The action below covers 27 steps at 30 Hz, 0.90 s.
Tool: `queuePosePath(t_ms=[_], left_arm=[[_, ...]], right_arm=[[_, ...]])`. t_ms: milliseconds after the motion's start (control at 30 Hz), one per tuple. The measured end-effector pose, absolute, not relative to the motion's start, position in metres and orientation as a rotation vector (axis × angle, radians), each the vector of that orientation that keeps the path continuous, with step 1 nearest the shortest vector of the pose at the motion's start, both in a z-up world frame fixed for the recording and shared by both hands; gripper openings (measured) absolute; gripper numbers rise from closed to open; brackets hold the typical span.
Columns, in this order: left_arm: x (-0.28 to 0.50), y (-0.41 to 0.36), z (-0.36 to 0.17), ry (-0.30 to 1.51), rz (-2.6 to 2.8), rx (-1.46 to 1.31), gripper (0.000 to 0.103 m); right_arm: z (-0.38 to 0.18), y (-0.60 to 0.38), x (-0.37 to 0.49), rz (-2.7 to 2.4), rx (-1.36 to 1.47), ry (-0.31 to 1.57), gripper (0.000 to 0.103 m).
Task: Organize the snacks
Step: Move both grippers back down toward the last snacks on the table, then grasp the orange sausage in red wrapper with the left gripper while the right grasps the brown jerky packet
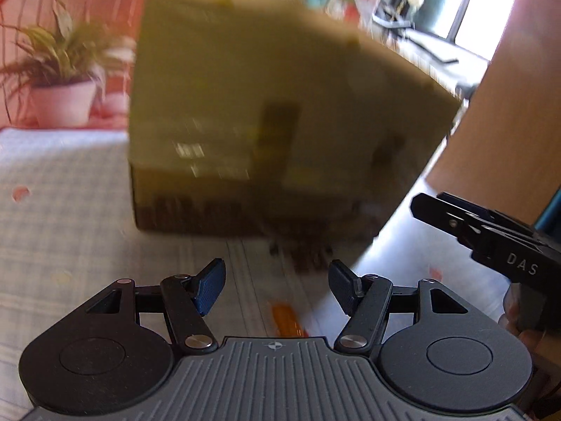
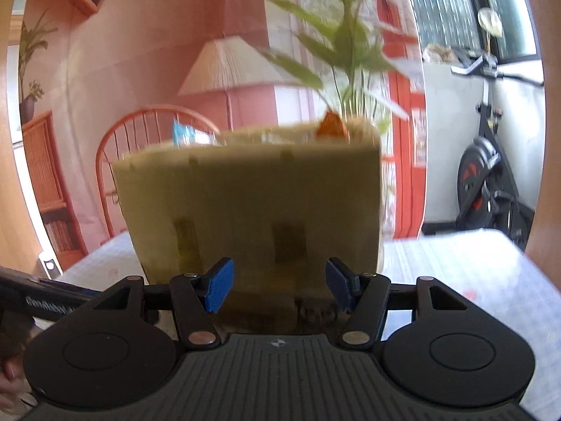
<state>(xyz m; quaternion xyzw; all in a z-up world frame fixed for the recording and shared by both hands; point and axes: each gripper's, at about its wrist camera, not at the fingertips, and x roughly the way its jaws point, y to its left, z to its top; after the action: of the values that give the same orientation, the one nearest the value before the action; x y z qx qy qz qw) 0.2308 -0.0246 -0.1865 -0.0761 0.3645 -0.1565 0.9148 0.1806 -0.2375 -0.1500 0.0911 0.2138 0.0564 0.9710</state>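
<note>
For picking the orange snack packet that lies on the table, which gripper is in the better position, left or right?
Left, probably. The left gripper is open with the orange packet lying just below its fingers. The right gripper faces the box instead.

The tan cardboard box (image 2: 252,203) stands on my checked-cloth tabletop (image 1: 70,189), snack packets (image 2: 331,127) in its top, a red spindle-back chair (image 2: 140,129) behind it.

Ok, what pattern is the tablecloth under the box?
A pale grey-and-white check; the tablecloth shows it best in the left wrist view.
</note>
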Motion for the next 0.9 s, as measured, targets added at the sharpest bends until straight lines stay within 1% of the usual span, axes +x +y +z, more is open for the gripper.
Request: queuePosePath(t_ms=[233, 500, 533, 567, 600, 733, 900], left_arm=[[0.232, -0.045, -0.222, 0.829, -0.325, -0.11, 0.067], [0.228, -0.061, -0.237, 0.823, -0.304, -0.039, 0.066], [0.228, -0.062, -0.237, 0.819, -0.298, -0.032, 0.061], [0.227, -0.062, -0.238, 0.813, -0.294, -0.024, 0.054], [0.227, -0.063, -0.238, 0.808, -0.289, -0.015, 0.04], [0.225, -0.062, -0.234, 0.792, -0.293, -0.021, 0.037], [0.217, -0.044, -0.226, 0.768, -0.272, -0.06, 0.037]], right_arm=[[-0.196, -0.239, 0.177, 0.104, 0.219, 0.524, 0.061], [-0.214, -0.242, 0.176, 0.098, 0.27, 0.556, 0.061], [-0.215, -0.241, 0.177, 0.099, 0.271, 0.559, 0.061], [-0.216, -0.241, 0.177, 0.099, 0.272, 0.562, 0.061], [-0.217, -0.241, 0.178, 0.099, 0.273, 0.565, 0.061], [-0.219, -0.241, 0.179, 0.098, 0.278, 0.579, 0.061], [-0.222, -0.234, 0.185, 0.113, 0.262, 0.61, 0.061]])
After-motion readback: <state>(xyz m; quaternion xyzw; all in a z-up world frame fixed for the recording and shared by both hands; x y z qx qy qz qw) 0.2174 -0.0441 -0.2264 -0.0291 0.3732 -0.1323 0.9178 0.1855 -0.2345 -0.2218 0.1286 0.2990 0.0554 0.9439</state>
